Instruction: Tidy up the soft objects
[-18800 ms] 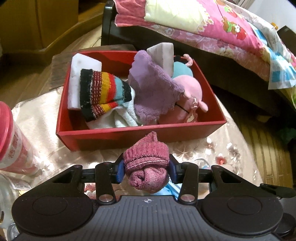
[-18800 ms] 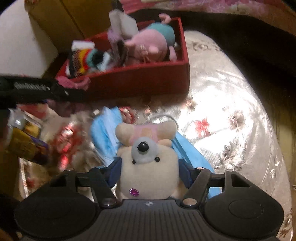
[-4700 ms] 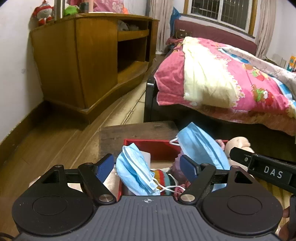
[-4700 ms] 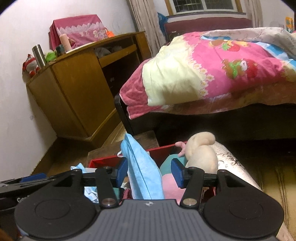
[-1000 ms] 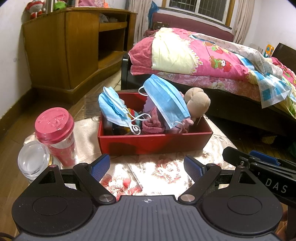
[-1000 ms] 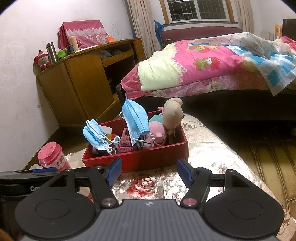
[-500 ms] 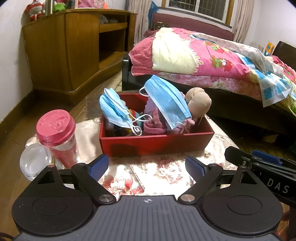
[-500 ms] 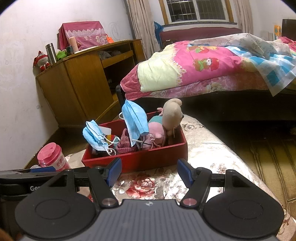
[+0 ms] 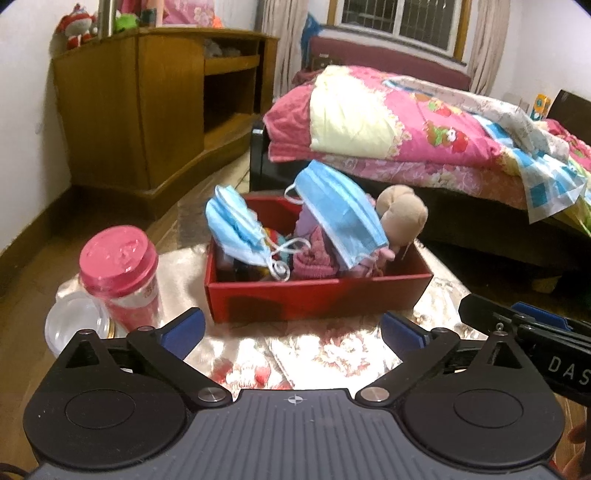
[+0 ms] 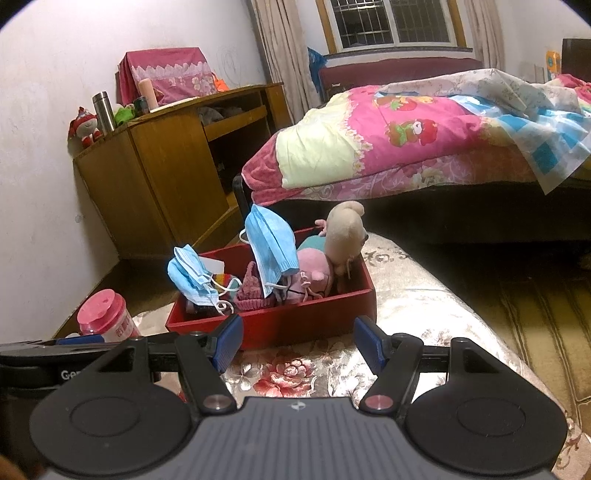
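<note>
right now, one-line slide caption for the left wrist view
Open left gripper empty before the red box holding two blue masks, socks and a beige plush.

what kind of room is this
Most likely a home bedroom: a bed with a pink floral quilt stands behind the red box of soft things, a wooden cabinet lines the wall, and a curtained window sits at the back.
</note>
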A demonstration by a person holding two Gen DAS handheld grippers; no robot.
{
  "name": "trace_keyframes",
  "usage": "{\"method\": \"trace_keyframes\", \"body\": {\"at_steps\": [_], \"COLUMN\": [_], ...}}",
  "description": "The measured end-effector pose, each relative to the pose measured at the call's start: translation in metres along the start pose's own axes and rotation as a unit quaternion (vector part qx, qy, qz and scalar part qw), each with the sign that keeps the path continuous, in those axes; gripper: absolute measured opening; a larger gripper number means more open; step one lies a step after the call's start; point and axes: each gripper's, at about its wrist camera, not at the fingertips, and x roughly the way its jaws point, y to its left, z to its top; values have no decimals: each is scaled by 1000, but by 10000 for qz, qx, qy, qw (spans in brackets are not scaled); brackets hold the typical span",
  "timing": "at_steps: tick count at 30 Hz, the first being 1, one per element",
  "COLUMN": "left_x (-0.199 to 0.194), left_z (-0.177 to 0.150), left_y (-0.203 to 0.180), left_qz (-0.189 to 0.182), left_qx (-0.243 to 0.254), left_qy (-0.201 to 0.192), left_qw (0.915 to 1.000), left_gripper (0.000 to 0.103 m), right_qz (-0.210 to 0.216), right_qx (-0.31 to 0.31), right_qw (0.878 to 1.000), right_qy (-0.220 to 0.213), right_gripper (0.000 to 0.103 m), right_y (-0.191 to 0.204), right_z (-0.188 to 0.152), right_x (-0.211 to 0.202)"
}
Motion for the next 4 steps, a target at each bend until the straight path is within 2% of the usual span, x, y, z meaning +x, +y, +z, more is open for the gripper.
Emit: {"method": "trace_keyframes", "body": {"at_steps": [3, 4], "left_x": [-3, -2], "left_z": [1, 0], "left_y": [-2, -4], "left_qz": [-135, -144], "left_qx": [114, 214], "left_qy": [-60, -43], "left_qw": [9998, 9997], "left_gripper": [97, 97], "right_qz": [-27, -88], "right_qx": [33, 60], "right_qw": [9999, 9997], "right_qy": [-151, -231], "right_gripper": [46, 52], "right_y": [-2, -4], "right_z": [1, 1], "right_x": [-5, -7]}}
